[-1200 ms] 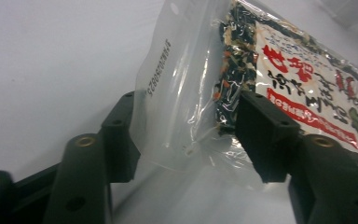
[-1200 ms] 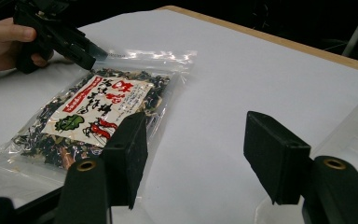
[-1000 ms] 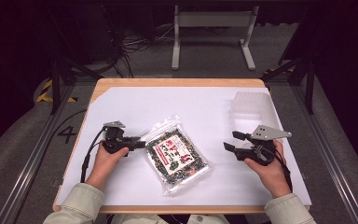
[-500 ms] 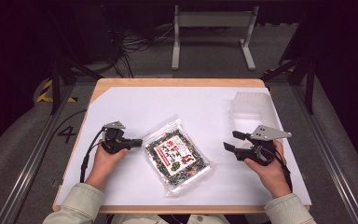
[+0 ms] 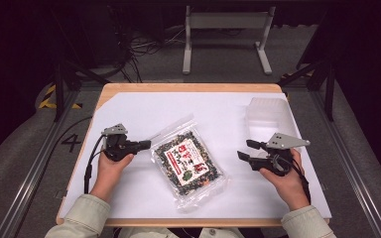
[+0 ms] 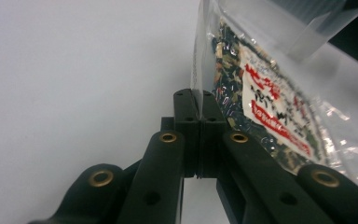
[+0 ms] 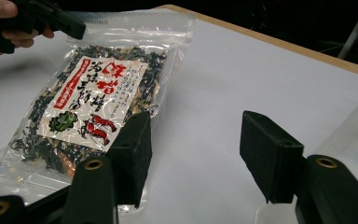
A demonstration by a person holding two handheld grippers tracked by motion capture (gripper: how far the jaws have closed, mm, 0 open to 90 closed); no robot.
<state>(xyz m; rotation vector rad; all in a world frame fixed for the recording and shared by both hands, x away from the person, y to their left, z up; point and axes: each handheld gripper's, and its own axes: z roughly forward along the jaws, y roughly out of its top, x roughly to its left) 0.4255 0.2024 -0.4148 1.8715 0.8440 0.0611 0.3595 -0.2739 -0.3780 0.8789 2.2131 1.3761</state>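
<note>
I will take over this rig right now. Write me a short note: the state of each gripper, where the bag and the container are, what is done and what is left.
Left gripper: fingers shut on the edge of the clear food bag, near its sealed top.
Right gripper: open, holding nothing, right of the bag and apart from it.
Bag: lies mostly flat on the white table cover, label up, in the middle.
Clear plastic container: far right of the table, beyond the right gripper, untouched.
Done: the bag is gripped on one side.
Left: probably grip the other side with the right gripper, then move the bag, perhaps to the container.
</note>
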